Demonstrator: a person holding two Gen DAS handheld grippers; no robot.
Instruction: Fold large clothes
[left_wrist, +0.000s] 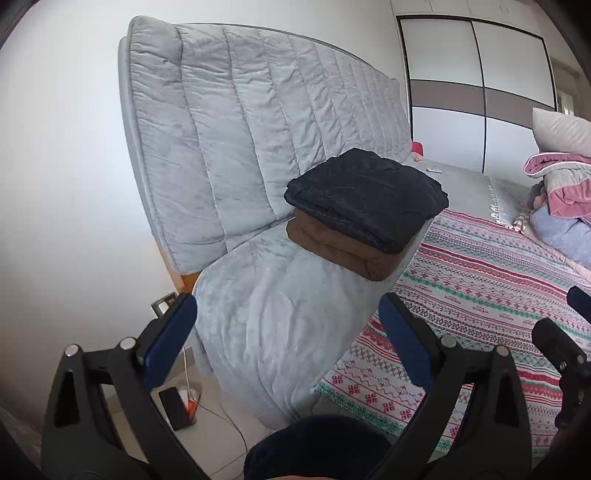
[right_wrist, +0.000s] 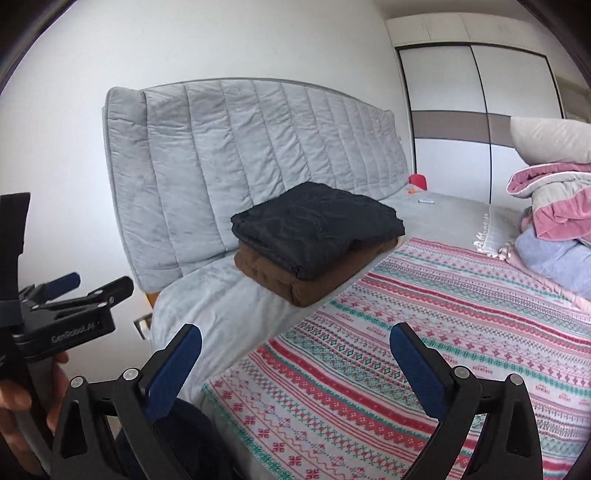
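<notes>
— Where are the clothes?
— A folded black garment (right_wrist: 317, 227) tops a folded brown garment (right_wrist: 295, 280) at the bed's head edge (right_wrist: 221, 295).
— The claws?
— Left claw (left_wrist: 288, 332) and right claw (right_wrist: 295, 365) gape wide, empty.

Setting was a home bedroom. A bed with a patterned knit-style bedspread (right_wrist: 424, 332) stood against a grey padded headboard (right_wrist: 240, 155); a sliding-door wardrobe (right_wrist: 476, 122) filled the far wall, and a pillow (right_wrist: 550, 138) topped piled bedding (right_wrist: 554, 210).
</notes>
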